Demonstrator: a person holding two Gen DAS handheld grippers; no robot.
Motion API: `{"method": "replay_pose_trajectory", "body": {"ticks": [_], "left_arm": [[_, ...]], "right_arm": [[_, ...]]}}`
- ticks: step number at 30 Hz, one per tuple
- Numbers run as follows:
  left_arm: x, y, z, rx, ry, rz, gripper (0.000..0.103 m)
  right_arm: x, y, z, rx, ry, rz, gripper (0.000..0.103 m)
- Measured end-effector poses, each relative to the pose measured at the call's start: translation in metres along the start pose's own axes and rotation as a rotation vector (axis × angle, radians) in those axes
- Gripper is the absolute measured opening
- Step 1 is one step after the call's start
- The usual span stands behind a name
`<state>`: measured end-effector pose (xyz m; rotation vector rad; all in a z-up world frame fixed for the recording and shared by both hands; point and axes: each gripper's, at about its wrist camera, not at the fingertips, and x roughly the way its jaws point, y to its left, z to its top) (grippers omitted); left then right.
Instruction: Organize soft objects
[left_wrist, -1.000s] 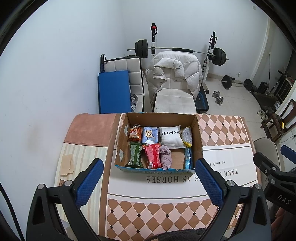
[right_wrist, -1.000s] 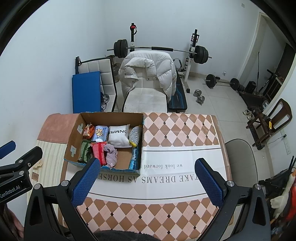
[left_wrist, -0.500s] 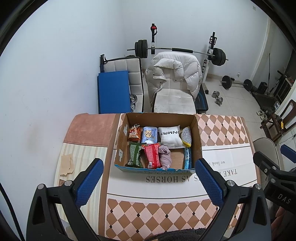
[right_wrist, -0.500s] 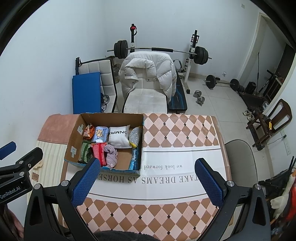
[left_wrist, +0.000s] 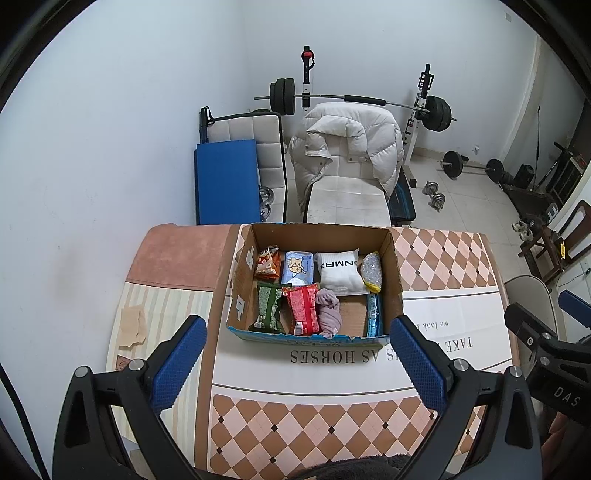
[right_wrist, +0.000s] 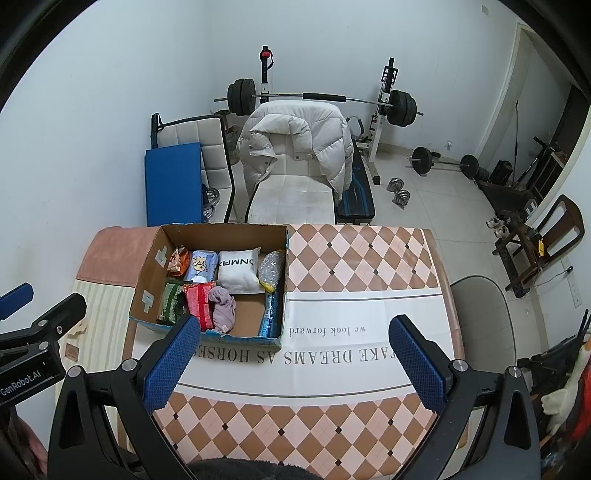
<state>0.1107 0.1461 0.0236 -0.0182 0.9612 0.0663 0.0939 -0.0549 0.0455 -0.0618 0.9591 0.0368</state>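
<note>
Nothing has shifted over the last second — both our tongs, left (left_wrist: 297, 354) and right (right_wrist: 291, 352), hover spread and empty above the desk (left_wrist: 325, 413), the soft goods packed in the box (left_wrist: 395, 266) — so we judge sorting either finished or not begun.

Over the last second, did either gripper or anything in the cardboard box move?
No visible change. The left gripper and right gripper hang open over the table's near edge, holding nothing. The cardboard box sits in the same spot, with the white pillow, red packet, green packet and pink cloth lying inside as before.
</note>
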Motion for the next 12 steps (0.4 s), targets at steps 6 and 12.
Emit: {"method": "replay_pose_trajectory", "body": {"ticks": [6,12], "left_arm": [[0.0001,0.0007,-0.0007,-0.002,-0.001,0.001,0.102],[-0.0015,0.0029,-0.0035,-0.012,-0.02,0.005,0.102]], "right_arm": [[0.0001,0.0014,0.0002,-0.003,-0.003,0.0,0.103],[0.0004,0.0024,0.0002,-0.003,-0.003,0.0,0.103]]}}
